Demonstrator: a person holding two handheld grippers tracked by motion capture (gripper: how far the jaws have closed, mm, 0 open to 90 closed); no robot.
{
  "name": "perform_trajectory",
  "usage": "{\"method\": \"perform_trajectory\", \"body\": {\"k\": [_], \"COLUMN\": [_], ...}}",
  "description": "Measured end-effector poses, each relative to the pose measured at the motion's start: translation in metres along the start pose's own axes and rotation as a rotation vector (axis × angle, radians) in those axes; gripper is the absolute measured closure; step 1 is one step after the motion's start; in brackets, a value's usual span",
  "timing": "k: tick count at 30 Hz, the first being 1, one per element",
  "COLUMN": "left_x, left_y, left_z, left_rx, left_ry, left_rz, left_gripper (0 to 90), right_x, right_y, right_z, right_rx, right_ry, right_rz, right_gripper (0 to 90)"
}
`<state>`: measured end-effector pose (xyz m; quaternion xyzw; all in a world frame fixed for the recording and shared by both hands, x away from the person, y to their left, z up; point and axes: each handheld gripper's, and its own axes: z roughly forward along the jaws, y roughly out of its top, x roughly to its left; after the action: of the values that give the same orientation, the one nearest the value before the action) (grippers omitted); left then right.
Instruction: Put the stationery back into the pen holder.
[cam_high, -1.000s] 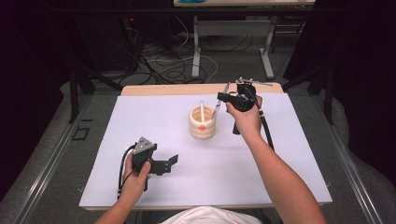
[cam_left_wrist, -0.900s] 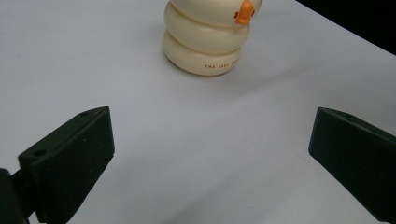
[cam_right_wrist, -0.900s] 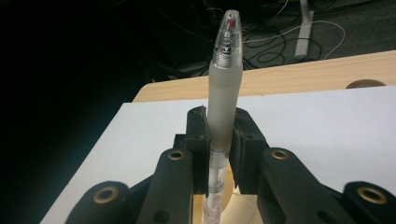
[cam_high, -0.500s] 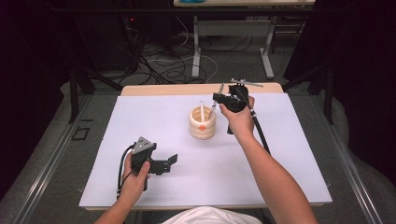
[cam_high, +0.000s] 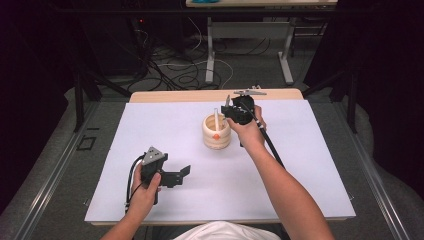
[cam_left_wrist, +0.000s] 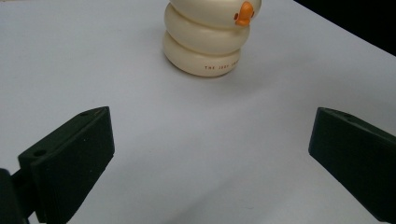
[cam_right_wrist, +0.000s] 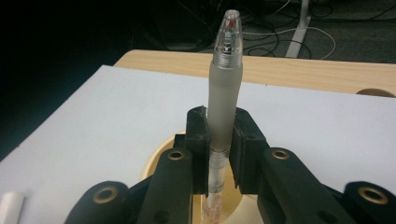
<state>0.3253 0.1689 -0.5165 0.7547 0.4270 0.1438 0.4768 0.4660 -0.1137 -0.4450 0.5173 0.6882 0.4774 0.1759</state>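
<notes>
Two grippers are working over the white table (cam_high: 150, 130) in the high view: the right gripper (cam_high: 231, 113) is hanging just above the cream duck-shaped holder (cam_high: 216, 134) near the middle of the sheet, while the left gripper (cam_high: 181, 175) is resting well apart toward the near edge, jaws spread and holding nothing. A pale stick is standing in the holder (cam_high: 216, 118), too small here to name. In the left gripper view the jaws are gaping wide over bare table, and the holder (cam_left_wrist: 205, 44) is standing ahead, three stacked rings with an orange beak (cam_left_wrist: 244, 13); small red lettering near its base is starting "THE" but the rest is too fine for me to read. In the right gripper view the jaws are clamping a frosted translucent pen (cam_right_wrist: 224, 88) around its barrel, upright, its lower end dipping into the holder's mouth (cam_right_wrist: 156, 161). The pen is looking light, stiff and smooth, so I judge it could slip or swivel if pinched loosely; mid-barrel, where it is being gripped, seems the sound place. I am seeing no brand on it. A white stub (cam_right_wrist: 10, 204) is lying at the left edge.
</notes>
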Motion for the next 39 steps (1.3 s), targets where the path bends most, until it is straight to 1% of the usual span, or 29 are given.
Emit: {"method": "perform_trajectory", "body": {"k": [4,5,8,9,11,12,14,19,21,24,26,29,30,31,33,35,38,39], "left_x": [-0.001,-0.001,-0.001,-0.001,-0.001,-0.001,-0.001,-0.001,-0.001,0.001,0.001,0.002,0.002,0.002,0.002,0.002,0.003,0.004], "left_y": [0.0,0.0,-0.001,-0.001,-0.001,-0.001,-0.001,-0.001,-0.001,0.0,0.0,0.0,0.0,0.0,-0.001,-0.001,-0.001,0.0], "left_z": [0.0,0.001,0.001,0.001,0.001,0.001,0.001,0.001,0.001,0.001,0.0,0.0,0.0,0.0,0.0,0.0,0.0,-0.001], "left_rx": [0.007,0.004,0.005,0.005,0.006,0.005,0.003,0.003,0.004,0.005,0.008,0.008,0.008,0.008,0.006,0.005,0.006,0.006], "left_ry": [-0.002,-0.001,-0.002,-0.002,-0.001,-0.004,-0.003,-0.001,0.0,0.006,0.009,0.012,0.013,0.013,0.015,0.014,0.015,0.018], "left_rz": [-0.008,-0.004,-0.005,-0.004,-0.003,-0.009,-0.006,-0.008,-0.011,-0.007,-0.009,-0.009,-0.009,-0.009,-0.01,-0.016,-0.014,-0.008], "left_gripper": [0.2,0.2,0.2,0.2,0.2,0.2,0.2,0.2,0.2,0.2,0.2,0.2,0.2,0.2,0.2,0.2,0.2,0.2], "right_x": [0.001,0.001,0.002,0.003,0.002,0.002,0.003,0.004,0.004,0.002,0.002,0.0,-0.002,-0.002,-0.003,-0.004,-0.004,-0.004], "right_y": [-0.003,-0.003,-0.004,-0.005,-0.005,-0.005,-0.004,-0.003,-0.004,-0.005,-0.007,-0.01,-0.011,-0.012,-0.014,-0.015,-0.018,-0.019], "right_z": [0.003,0.003,0.005,0.005,0.006,0.005,0.003,-0.002,-0.005,-0.01,-0.014,-0.019,-0.02,-0.021,-0.023,-0.026,-0.03,-0.032], "right_rx": [0.026,0.034,0.052,0.056,0.057,0.052,0.042,0.023,0.014,0.002,0.003,-0.002,-0.005,-0.006,0.015,0.021,0.024,0.027], "right_ry": [-0.001,-0.002,-0.003,-0.002,0.005,0.007,0.015,0.042,0.05,0.057,0.065,0.076,0.075,0.081,0.1,0.104,0.123,0.125], "right_rz": [-0.03,-0.037,-0.045,-0.049,-0.07,-0.074,-0.084,-0.108,-0.118,-0.144,-0.153,-0.169,-0.187,-0.181,-0.168,-0.176,-0.176,-0.175], "right_gripper": [79.4,79.3,78.9,77.4,71.0,69.1,66.3,52.7,49.5,43.8,42.8,38.5,36.2,34.4,33.8,31.6,29.3,27.4]}}
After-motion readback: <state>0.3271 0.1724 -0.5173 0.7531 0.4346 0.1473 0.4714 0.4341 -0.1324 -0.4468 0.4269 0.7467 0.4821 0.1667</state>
